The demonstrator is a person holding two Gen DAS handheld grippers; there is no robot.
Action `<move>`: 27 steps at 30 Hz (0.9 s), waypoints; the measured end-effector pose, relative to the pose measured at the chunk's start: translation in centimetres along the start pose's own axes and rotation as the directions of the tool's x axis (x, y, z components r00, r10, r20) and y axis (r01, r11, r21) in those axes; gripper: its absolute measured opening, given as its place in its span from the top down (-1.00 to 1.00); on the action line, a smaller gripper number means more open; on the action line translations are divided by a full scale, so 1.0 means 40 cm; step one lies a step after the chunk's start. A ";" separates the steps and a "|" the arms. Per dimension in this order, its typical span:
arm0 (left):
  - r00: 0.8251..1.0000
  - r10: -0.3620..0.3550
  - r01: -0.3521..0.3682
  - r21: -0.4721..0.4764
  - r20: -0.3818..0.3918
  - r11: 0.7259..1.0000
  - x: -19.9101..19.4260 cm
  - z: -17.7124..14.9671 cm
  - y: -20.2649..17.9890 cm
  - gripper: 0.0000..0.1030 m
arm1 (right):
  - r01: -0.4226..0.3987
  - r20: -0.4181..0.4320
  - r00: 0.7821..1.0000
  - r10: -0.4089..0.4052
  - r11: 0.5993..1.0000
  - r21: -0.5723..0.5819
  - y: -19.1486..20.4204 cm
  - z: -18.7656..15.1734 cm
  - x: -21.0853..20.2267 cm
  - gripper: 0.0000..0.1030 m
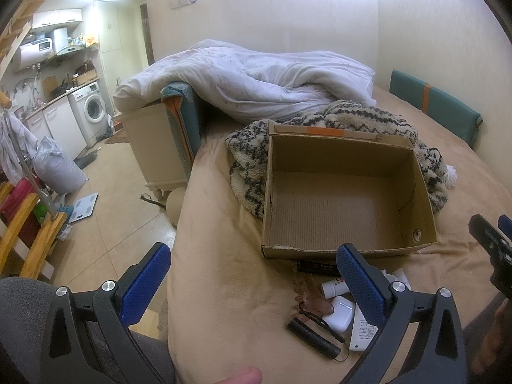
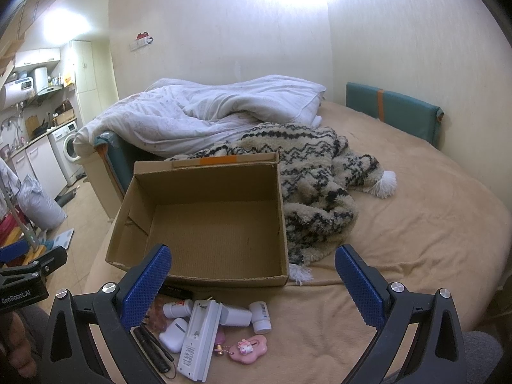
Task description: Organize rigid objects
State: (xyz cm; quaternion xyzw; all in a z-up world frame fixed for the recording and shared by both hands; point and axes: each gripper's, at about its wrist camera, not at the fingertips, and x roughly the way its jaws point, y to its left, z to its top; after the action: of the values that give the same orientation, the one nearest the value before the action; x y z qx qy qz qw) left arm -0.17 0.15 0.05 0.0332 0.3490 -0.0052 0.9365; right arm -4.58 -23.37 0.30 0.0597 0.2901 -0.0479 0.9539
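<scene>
Cardboard box (image 2: 204,224) open and empty on the bed (image 2: 416,240), far edge against a patterned fleece blanket (image 2: 320,172). Small rigid items heaped just in front of its near wall: white earbud case (image 2: 174,334), white remote-like device (image 2: 198,342), pill bottles (image 2: 260,316), black flashlight (image 1: 312,336), pink charm (image 2: 251,348), black bar (image 1: 316,268) touching the box.

Left gripper (image 1: 252,275) above the heap: jaws wide apart, empty. Right gripper (image 2: 252,275) likewise: jaws apart, nothing held.

Risks, judged: items overlap, so closing on one likely drags a neighbour. Smooth round bottles may squirt from the pads. Soft bedding gives under pressure; flat pieces may sink. Flashlight lanyard could snag.
</scene>
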 end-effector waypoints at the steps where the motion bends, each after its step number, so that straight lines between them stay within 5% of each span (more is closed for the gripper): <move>1: 1.000 -0.001 0.001 0.000 0.000 1.000 0.000 0.000 0.000 -1.00 | 0.000 0.000 1.000 0.000 1.000 0.000 0.000 0.000 0.000 -1.00; 13: 1.000 -0.013 0.013 0.021 -0.026 1.000 0.010 0.007 -0.002 -1.00 | -0.017 -0.010 1.000 0.017 1.000 0.022 -0.009 0.003 0.001 -1.00; 18: 0.977 -0.056 0.085 0.134 -0.208 0.987 0.092 0.016 -0.034 -1.00 | -0.032 -0.041 0.999 0.035 0.997 0.068 -0.029 0.000 0.017 -1.00; 21: 0.907 -0.038 0.146 0.227 -0.419 0.963 0.190 -0.025 -0.070 -1.00 | -0.035 -0.062 0.997 0.041 0.994 0.100 -0.041 0.002 0.025 -1.00; 22: 0.855 -0.033 0.207 0.281 -0.518 0.937 0.230 -0.054 -0.095 -0.99 | -0.035 -0.069 0.997 0.043 0.993 0.110 -0.044 0.001 0.028 -1.00; 25: 0.767 -0.014 0.343 0.392 -0.642 0.854 0.283 -0.122 -0.153 -0.99 | -0.032 -0.086 0.995 0.043 0.991 0.128 -0.056 0.000 0.034 -1.00; 27: 0.730 -0.013 0.401 0.413 -0.684 0.818 0.303 -0.147 -0.175 -0.99 | -0.028 -0.101 0.994 0.042 0.990 0.141 -0.069 0.000 0.043 -1.00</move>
State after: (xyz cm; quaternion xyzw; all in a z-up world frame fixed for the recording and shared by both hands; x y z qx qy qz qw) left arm 4.94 -6.31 -12.71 0.2511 0.6386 -0.1994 0.6996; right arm -3.50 -26.19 -0.88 0.1339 0.3339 -0.0482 0.9318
